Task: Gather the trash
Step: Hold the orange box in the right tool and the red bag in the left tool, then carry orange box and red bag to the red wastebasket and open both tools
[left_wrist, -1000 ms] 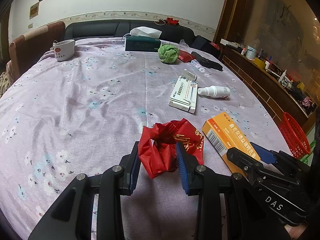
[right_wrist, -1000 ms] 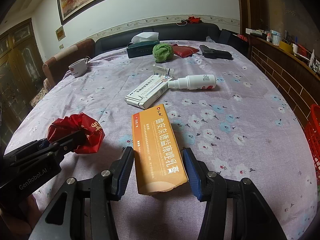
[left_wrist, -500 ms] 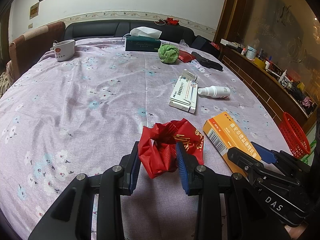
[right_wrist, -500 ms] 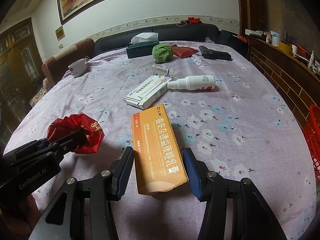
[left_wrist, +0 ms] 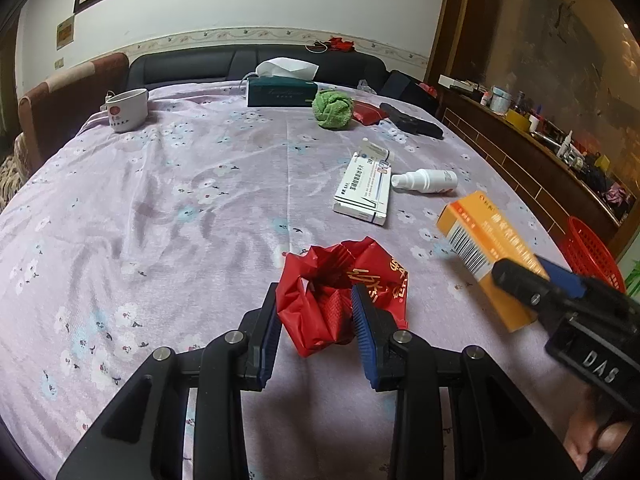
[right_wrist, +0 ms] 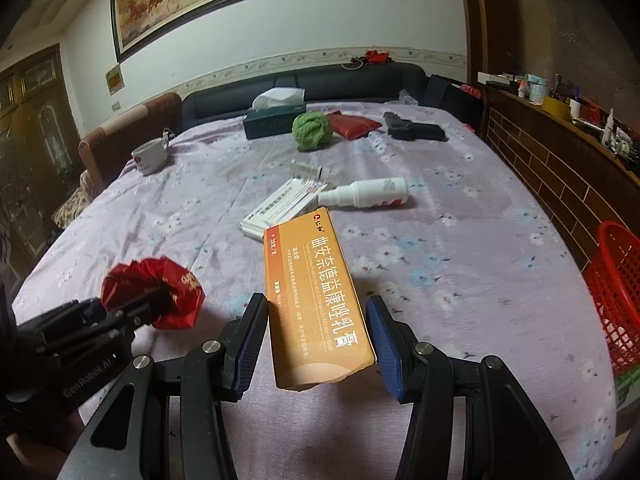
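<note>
A crumpled red plastic wrapper (left_wrist: 340, 276) with gold lettering sits on the flowered tablecloth, and my left gripper (left_wrist: 316, 300) is shut on it, blue pads pressing its folds. The right wrist view shows that wrapper (right_wrist: 180, 280) at the lower left with the left gripper (right_wrist: 132, 304) on it. A long orange medicine box (right_wrist: 312, 280) is clamped between the pads of my right gripper (right_wrist: 316, 308). Its far end tilts up off the cloth. From the left wrist view the orange box (left_wrist: 472, 236) hangs in the right gripper (left_wrist: 524, 276), slightly blurred.
A white medicine box (left_wrist: 364, 192) and a white spray bottle (left_wrist: 428, 180) lie mid-table. Farther back are a green cloth ball (left_wrist: 332, 108), a tissue box (left_wrist: 280, 92), a cup (left_wrist: 126, 110) and a black object (left_wrist: 412, 122). A red basket (right_wrist: 616, 280) stands off the table's right edge.
The orange box has come up off the tablecloth in the right gripper, its far end now covering part of the white box. The left gripper and red wrapper have not moved.
</note>
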Demonstrator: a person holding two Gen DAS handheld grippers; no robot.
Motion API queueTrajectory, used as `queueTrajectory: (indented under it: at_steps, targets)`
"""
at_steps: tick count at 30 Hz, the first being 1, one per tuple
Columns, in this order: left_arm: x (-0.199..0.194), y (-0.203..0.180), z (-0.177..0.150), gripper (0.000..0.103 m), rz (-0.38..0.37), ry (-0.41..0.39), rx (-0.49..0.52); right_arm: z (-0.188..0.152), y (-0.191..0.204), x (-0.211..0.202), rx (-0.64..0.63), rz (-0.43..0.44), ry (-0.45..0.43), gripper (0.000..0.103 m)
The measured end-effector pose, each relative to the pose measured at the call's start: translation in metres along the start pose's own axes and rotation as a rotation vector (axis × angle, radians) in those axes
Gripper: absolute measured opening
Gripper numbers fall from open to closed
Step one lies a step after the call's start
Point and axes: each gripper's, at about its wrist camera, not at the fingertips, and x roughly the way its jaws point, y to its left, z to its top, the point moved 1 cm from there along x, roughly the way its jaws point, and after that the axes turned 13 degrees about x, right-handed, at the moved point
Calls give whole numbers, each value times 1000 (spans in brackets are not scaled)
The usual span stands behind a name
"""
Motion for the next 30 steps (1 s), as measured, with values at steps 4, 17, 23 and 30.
queueTrajectory:
  at_steps: [4, 17, 23, 30]
  targets:
    - [-4, -5, 1, 33, 4, -5, 16, 4, -4, -9, 7, 1, -13, 55]
    - [-17, -17, 5, 33, 50, -34, 69, 4, -5, -25, 18, 29, -29, 55]
    - [-20, -23, 10, 33, 30, -34, 84, 5, -10, -28, 28, 30, -35, 55]
    - [-25, -52, 43, 33, -90, -34, 154, 21, -41, -48, 92, 11, -82, 55]
